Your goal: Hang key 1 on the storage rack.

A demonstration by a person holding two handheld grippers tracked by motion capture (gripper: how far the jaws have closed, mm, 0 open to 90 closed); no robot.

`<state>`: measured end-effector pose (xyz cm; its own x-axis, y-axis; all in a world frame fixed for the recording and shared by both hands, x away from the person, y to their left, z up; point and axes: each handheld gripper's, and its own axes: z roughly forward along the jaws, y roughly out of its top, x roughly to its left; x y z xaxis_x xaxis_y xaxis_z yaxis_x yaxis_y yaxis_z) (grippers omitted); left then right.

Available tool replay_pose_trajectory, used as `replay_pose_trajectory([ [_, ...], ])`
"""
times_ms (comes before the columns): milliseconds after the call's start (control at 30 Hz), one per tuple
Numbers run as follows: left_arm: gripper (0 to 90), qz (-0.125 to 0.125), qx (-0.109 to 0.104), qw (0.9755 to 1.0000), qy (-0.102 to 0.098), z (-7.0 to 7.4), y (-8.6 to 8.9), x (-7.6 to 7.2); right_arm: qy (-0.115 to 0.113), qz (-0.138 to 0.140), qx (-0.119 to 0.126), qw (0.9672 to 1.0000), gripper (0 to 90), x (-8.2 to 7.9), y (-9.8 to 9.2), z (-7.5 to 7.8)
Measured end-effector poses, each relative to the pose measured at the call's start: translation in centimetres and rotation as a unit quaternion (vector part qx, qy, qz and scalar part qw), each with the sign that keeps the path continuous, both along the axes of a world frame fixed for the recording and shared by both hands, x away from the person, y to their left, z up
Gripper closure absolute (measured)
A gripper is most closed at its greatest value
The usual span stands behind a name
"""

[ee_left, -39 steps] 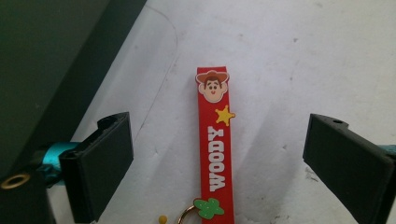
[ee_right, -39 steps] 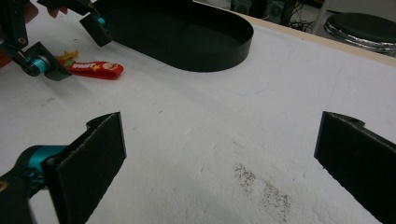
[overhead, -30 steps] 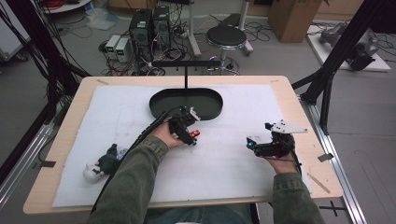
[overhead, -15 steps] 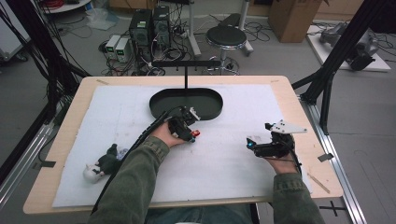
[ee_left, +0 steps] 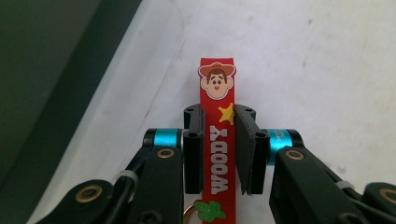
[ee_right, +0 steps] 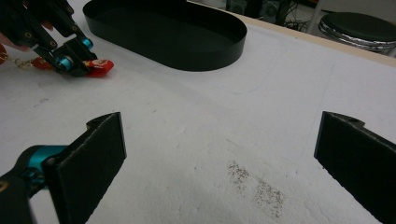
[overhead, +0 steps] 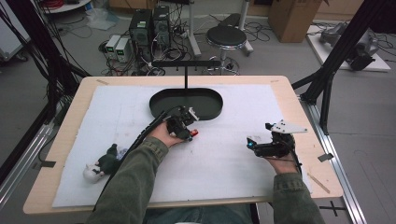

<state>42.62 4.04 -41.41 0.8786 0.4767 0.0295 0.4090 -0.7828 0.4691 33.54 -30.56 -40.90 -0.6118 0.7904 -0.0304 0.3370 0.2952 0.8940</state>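
A red rubber strap point(ee_left: 218, 154) with a cartoon cowboy head, a yellow star and the word WOODY lies on the white mat. My left gripper point(ee_left: 219, 112) is shut on it: its jaws have just been closing and the pads now pinch the strap's two edges. A gold ring shows at the strap's near end. In the high view the left gripper point(overhead: 187, 128) sits just in front of the black oval tray point(overhead: 161, 100), with the strap's red tip point(overhead: 194, 134) poking out. My right gripper point(ee_right: 224, 135) stands open over bare mat, at the table's right point(overhead: 252, 142).
The black oval tray point(ee_right: 205, 60) lies at the middle back, with a black T-shaped stand point(overhead: 186, 63) behind it. Small plush toys point(overhead: 105, 163) lie at the front left. The white mat point(overhead: 233, 168) covers most of the wooden table.
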Motion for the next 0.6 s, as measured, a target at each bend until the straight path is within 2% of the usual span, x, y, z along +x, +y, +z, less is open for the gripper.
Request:
replay_pose_trajectory([
  [133, 74.6, 0.017, -0.019, 0.9997, -0.006, 1.8, 1.4, -0.1, 0.005, -0.003, 0.001, 1.0000, 1.3, 0.0, 0.0, 0.0],
  [233, 74.6, 0.020, -0.052, 0.9984, -0.012, 3.5, 2.5, -0.3, 0.006, -0.003, 0.002, 1.0000, 1.3, 0.0, 0.0, 0.0],
  [333, 74.7, 0.025, -0.085, 0.9958, -0.020, 5.2, 3.5, -0.7, 0.007, -0.002, 0.007, 1.0000, 1.3, 0.0, 0.0, 0.0],
  [500, 74.8, 0.035, -0.104, 0.9933, -0.035, 7.5, 5.0, -1.1, 0.005, -0.006, 0.016, 0.9998, 1.3, 0.0, -0.1, 0.1],
  [600, 74.8, 0.044, -0.128, 0.9902, -0.036, 8.5, 5.9, -1.3, 0.006, -0.006, 0.017, 0.9998, 1.3, 0.0, -0.2, 0.1],
])
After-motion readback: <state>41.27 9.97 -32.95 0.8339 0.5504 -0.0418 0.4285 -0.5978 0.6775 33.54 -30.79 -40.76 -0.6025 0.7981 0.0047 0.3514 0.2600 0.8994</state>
